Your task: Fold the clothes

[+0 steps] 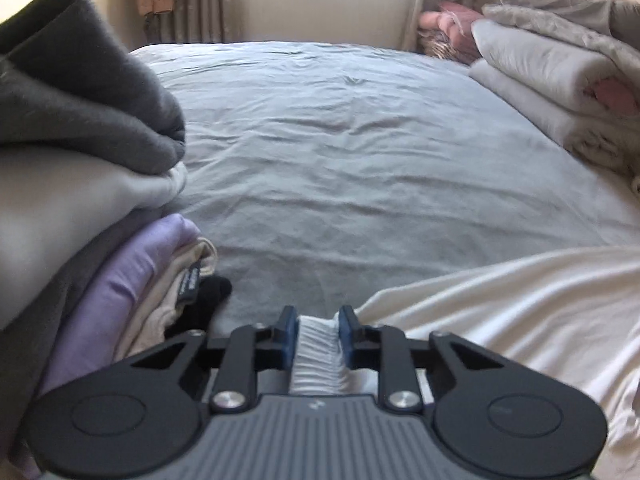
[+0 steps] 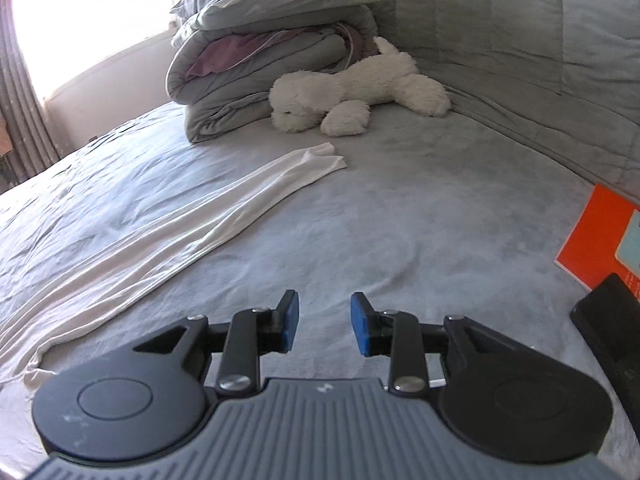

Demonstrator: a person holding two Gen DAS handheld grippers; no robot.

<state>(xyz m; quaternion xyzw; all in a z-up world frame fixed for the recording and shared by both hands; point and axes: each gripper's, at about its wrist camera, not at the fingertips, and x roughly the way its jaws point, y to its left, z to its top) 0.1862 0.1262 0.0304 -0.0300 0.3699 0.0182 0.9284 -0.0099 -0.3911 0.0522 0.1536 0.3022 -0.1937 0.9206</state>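
Observation:
A white garment (image 1: 520,312) lies spread on the grey bed sheet (image 1: 340,140) at the lower right of the left wrist view. Its bunched, ribbed edge sits between the blue pads of my left gripper (image 1: 319,320), which is shut on it. In the right wrist view a long white sleeve (image 2: 168,240) of the garment stretches across the sheet toward the back. My right gripper (image 2: 325,314) stands open just above the bare sheet, to the right of the sleeve, with nothing between its fingers.
A pile of folded clothes (image 1: 80,160), grey, beige, lilac and cream, rises at the left. Folded duvets and pillows (image 2: 272,48) are stacked at the bed's far side, with a white plush toy (image 2: 352,92) beside them. An orange book (image 2: 600,236) and a dark object (image 2: 612,336) lie at the right.

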